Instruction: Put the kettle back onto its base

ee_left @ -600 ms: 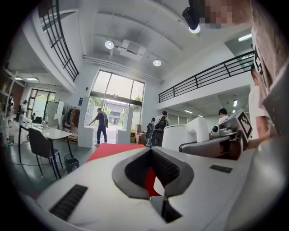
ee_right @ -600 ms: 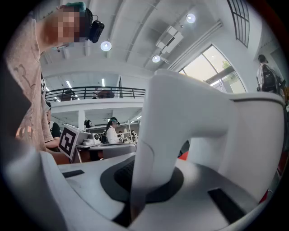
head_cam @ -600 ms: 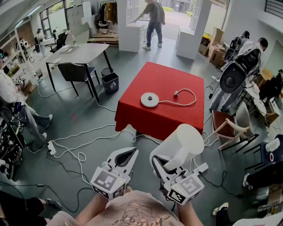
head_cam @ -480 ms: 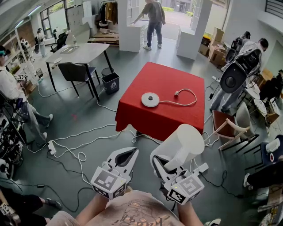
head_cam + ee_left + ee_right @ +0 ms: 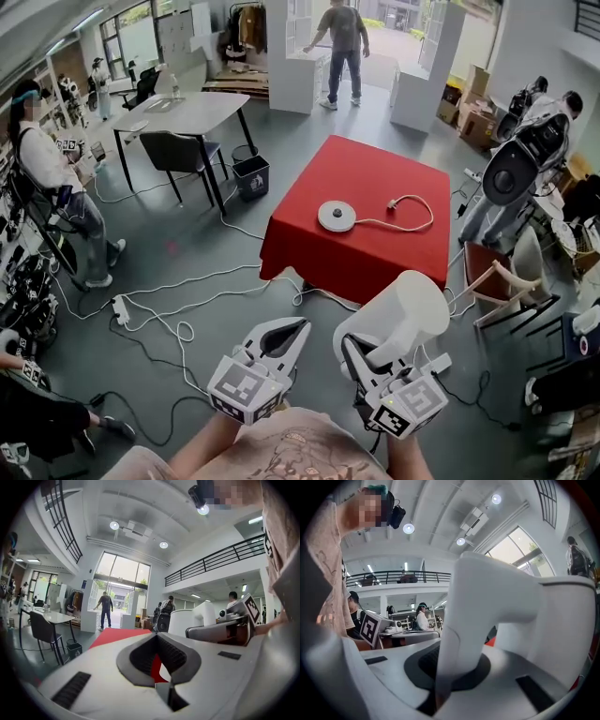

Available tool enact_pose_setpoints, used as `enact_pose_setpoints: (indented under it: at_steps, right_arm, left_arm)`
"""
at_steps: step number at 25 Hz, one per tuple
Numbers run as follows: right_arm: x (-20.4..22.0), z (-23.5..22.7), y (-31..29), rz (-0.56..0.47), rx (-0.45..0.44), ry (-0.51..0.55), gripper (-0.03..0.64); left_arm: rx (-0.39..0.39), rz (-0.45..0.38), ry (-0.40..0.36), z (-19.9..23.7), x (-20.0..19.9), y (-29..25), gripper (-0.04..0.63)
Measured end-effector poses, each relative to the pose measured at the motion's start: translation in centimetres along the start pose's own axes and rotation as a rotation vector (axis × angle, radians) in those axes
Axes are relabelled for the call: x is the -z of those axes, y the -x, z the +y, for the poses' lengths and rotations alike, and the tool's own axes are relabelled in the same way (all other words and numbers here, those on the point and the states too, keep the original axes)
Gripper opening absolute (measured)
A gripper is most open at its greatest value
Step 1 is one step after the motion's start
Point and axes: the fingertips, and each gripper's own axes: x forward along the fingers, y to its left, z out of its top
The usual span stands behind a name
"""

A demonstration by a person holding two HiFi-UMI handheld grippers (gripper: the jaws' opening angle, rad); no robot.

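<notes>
The right gripper (image 5: 362, 353) clamps the kettle (image 5: 401, 314) by its handle, the left gripper (image 5: 287, 334) seems shut and empty, and the base (image 5: 337, 216) lies well apart at twelve o'clock.

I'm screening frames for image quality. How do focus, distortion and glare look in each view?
Head view: sharp and evenly lit, lines bending toward the edges; kettle and base clear. Left gripper view: fisheye circle with black corners, window bright, near jaws soft. Right gripper view: same fisheye, kettle handle looming large and soft, ceiling lamps flaring.
</notes>
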Motion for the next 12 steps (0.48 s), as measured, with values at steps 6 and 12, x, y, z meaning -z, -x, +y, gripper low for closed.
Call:
enact_pose_setpoints:
  at_steps: [6, 12]
  right_arm:
    - [-0.2, 0.5, -0.7, -0.007, 0.005, 0.0, 0.014]
    - [-0.2, 1.4, -1.8, -0.015, 0.02, -0.008, 0.013]
  left_arm:
    - [0.001, 0.006, -0.007, 0.9, 0.2, 1.0, -0.012]
    - [0.018, 0.017, 0.016, 1.8, 0.1, 1.7, -0.011]
